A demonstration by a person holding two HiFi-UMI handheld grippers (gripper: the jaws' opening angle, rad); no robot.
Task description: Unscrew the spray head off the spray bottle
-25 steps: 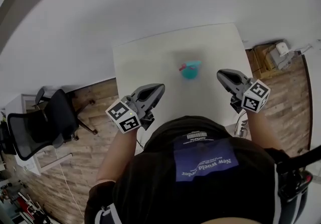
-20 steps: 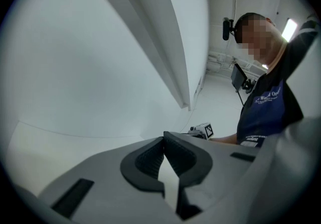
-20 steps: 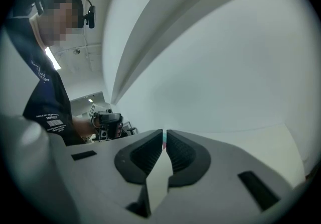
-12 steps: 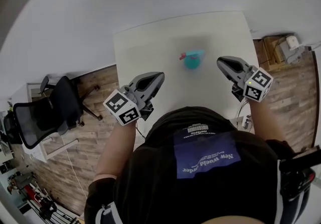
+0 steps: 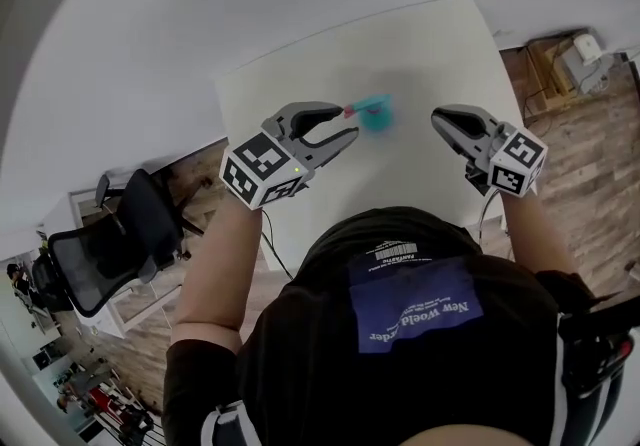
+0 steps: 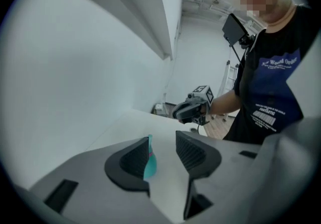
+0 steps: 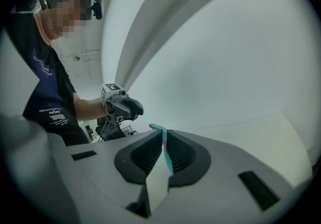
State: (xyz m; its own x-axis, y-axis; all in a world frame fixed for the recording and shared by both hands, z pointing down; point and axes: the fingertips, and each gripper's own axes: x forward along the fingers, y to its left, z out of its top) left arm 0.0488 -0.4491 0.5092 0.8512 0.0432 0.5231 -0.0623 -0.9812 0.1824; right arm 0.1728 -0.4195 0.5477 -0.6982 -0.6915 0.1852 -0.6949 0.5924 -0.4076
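Observation:
A small teal spray bottle (image 5: 378,115) with a red nozzle tip stands upright on the white table (image 5: 300,84). My left gripper (image 5: 348,124) is open, its jaws having just been opening, and its tips reach up to the bottle's left side. In the left gripper view the bottle (image 6: 150,161) shows ahead in the gap, partly behind the left jaw, and no pad presses on it. My right gripper (image 5: 438,118) hovers to the right of the bottle, shut and empty. Through its narrow slit the bottle (image 7: 159,129) shows farther off.
A black office chair (image 5: 110,244) stands on the wooden floor left of the table. Boxes and gear (image 5: 580,59) lie on the floor at the far right. A white wall rises behind the table's far edge.
The left gripper has swung forward and right toward the bottle, rolled over, and opened its jaws. The right gripper has stayed shut and has barely shifted.

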